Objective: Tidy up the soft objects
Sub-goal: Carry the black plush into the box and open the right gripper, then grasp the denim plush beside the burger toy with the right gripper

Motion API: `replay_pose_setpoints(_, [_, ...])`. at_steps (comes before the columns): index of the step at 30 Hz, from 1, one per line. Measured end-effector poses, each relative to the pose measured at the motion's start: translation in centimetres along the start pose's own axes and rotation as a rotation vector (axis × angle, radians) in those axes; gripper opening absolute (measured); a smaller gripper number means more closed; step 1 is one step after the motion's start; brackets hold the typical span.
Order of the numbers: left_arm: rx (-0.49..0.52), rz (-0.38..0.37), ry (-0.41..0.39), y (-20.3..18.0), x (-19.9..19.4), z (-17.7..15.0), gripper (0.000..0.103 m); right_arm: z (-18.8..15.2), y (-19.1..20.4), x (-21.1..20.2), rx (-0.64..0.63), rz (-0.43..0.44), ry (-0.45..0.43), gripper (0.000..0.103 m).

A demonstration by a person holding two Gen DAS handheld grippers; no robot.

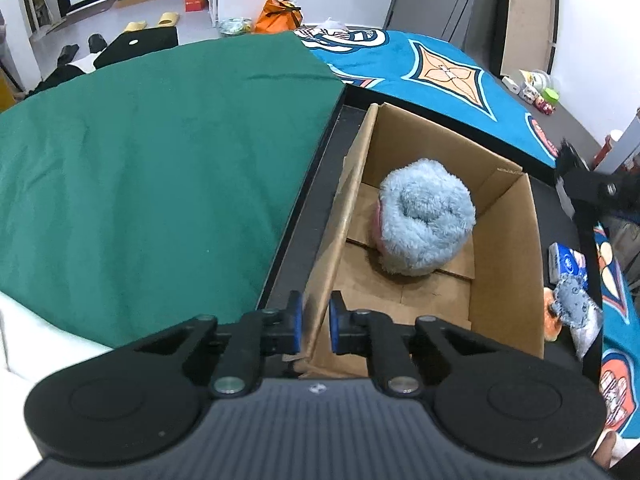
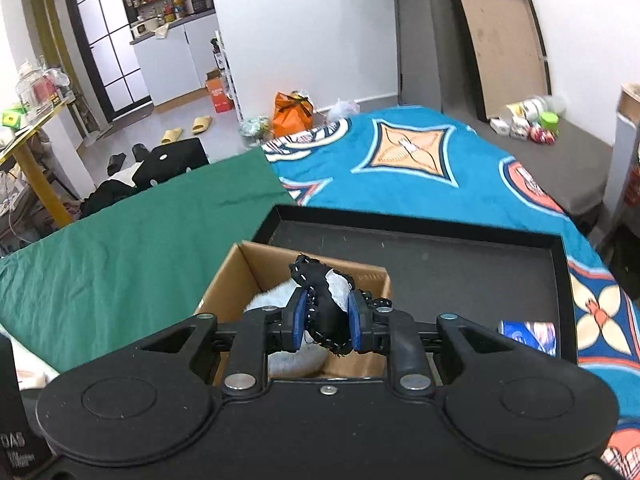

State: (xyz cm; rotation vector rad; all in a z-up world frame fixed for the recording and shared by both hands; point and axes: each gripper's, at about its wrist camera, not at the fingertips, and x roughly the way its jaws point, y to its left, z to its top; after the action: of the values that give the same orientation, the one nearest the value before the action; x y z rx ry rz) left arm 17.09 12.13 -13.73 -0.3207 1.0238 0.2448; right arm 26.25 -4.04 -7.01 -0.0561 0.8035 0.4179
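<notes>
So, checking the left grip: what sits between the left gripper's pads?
In the left wrist view, the cardboard box wall stands between the left gripper's blue pads, closed on its edge. The blue towel lies beyond, inside.

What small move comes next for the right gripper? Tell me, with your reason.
Probably ease the right gripper forward and down over the cardboard box, then open. Its jaws are shut on a black and white cloth item, the box sits just ahead, and a fluffy blue roll already lies inside.

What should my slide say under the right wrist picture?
Right gripper carries a black-and-white cloth above the cardboard box.
</notes>
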Motion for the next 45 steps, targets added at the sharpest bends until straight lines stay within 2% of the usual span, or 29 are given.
replay_pose_setpoints(3, [-0.007, -0.005, -0.006, 0.2, -0.1, 0.0, 0.012, 0.7, 0.1, 0.4, -0.006, 0.006, -0.020, 0.023])
replay_pose_setpoints(5, [-0.012, -0.003, -0.008, 0.3, -0.2, -0.1, 0.012, 0.9, 0.1, 0.8, -0.008, 0.013, -0.025, 0.028])
replay_pose_setpoints(6, [-0.016, -0.002, -0.010, 0.4, -0.3, -0.1, 0.012, 1.0, 0.2, 1.0, -0.009, 0.015, -0.025, 0.033])
replay_pose_setpoints(7, [-0.020, -0.001, -0.012, 0.4, -0.3, -0.1, 0.012, 1.0, 0.1, 1.2, -0.011, 0.013, -0.017, 0.043])
replay_pose_setpoints(8, [-0.023, 0.001, -0.014, 0.4, -0.4, -0.1, 0.012, 0.9, 0.1, 1.4, -0.008, 0.009, -0.010, 0.047])
replay_pose_setpoints(12, [-0.026, 0.004, -0.007, 0.3, -0.4, -0.1, 0.012, 0.1, -0.6, 1.5, 0.023, 0.010, 0.018, 0.051])
replay_pose_setpoints(25, [0.001, 0.028, -0.021, -0.4, -0.7, -0.2, 0.016, -3.7, -4.0, -0.1, 0.100, -0.024, 0.078, 0.054])
replay_pose_setpoints(27, [0.001, 0.031, -0.021, -0.5, -0.7, -0.2, 0.016, -4.1, -4.6, -0.3, 0.112, -0.035, 0.083, 0.060])
replay_pose_setpoints(30, [0.012, 0.034, -0.022, -0.7, -0.8, -0.2, 0.022, -4.7, -5.2, -0.5, 0.123, -0.037, 0.083, 0.061])
replay_pose_setpoints(34, [0.030, 0.048, -0.041, -0.9, -1.1, -0.4, 0.036, -5.4, -6.2, -0.8, 0.137, -0.044, 0.077, 0.063])
replay_pose_setpoints(39, [0.056, 0.070, -0.046, -1.4, -1.2, -0.4, 0.042, -6.4, -7.4, -0.9, 0.166, -0.039, 0.076, 0.063])
replay_pose_setpoints(45, [0.086, 0.100, -0.061, -2.1, -1.4, -0.6, 0.057, -7.2, -8.8, -1.0, 0.197, -0.031, 0.067, 0.063])
